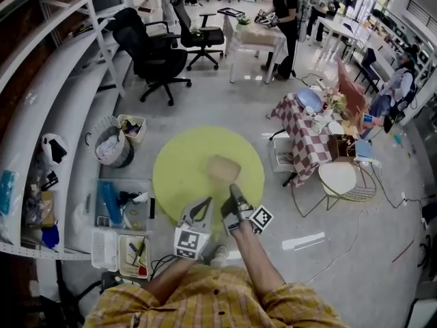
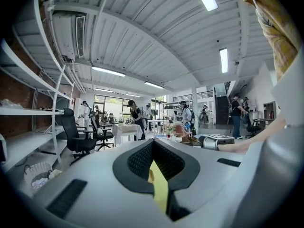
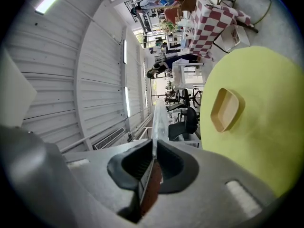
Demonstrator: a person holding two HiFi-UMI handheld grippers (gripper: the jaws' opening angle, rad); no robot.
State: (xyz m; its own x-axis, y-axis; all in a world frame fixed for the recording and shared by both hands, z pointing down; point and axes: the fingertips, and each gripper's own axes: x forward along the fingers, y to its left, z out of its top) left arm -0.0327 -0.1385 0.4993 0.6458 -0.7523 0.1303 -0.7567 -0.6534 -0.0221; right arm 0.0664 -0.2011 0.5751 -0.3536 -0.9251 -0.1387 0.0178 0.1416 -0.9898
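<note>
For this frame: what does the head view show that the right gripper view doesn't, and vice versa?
Only the head view: both tools, the left tool and right tool, over the near edge of the yellow table, the person's plaid shirt, a waste bin and storage boxes on the floor. Only the right gripper view: that tool's jaws closed on what looks like a thin clear strip, and ceiling lights. Both: the yellow table, the wooden tray on it, the checked tablecloth, black office chairs.
</note>
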